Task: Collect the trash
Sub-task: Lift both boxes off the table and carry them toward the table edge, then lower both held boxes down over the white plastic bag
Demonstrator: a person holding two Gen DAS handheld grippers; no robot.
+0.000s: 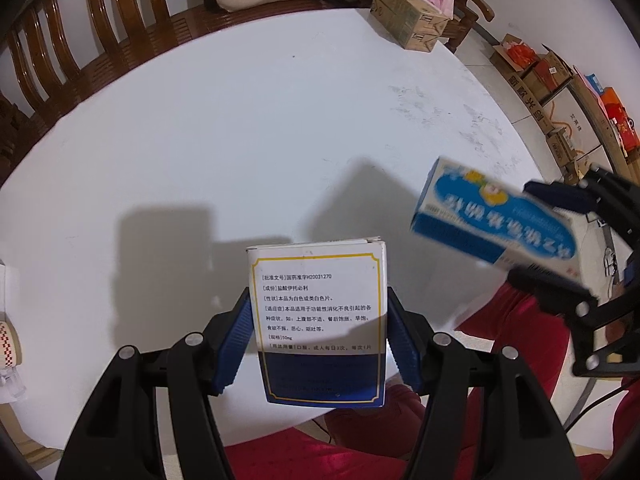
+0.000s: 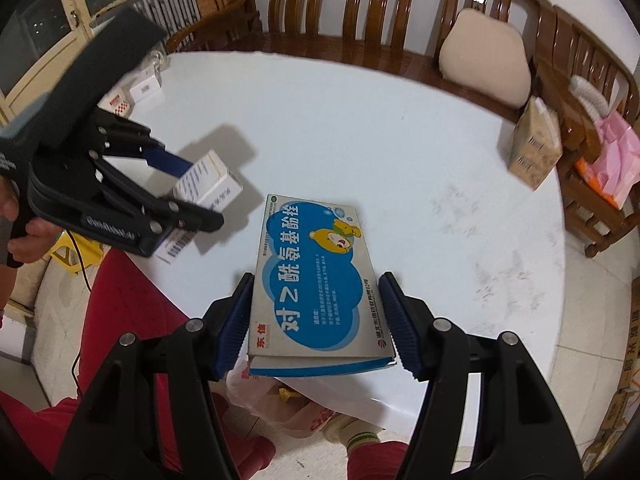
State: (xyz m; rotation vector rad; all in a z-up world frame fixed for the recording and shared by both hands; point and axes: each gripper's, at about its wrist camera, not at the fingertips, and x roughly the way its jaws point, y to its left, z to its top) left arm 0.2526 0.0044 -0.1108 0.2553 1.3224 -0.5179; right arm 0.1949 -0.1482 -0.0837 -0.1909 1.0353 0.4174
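A round white table (image 1: 240,128) with a smooth matte top, scuffed grey near one edge, stands before a curved bench (image 2: 360,8) of glossy brown slatted wood bearing a soft beige cushion (image 2: 484,56). A printed cardboard carton (image 2: 536,148) sits at the table's far rim, and more cartons (image 1: 536,72) are stacked on the tiled floor by the wall.

The left gripper (image 1: 318,332), black plastic with ribbed blue pads, is clamped on the two narrow sides of a small white medicine box (image 1: 320,320), a flat rectangular carton with a yellow-framed panel of black print and a dark blue lower band; it is held clear above the near edge of the table.

The right gripper (image 2: 316,320), of the same build, grips a wider, flat blue-and-white medicine box (image 2: 316,276) by its long edges. This glossy carton shows cloud shapes and a cartoon bear, and is also lifted off the tabletop near the table's front edge, to the right of the first box.

Red fabric (image 1: 512,328) of the person's clothing shows below the table edge.
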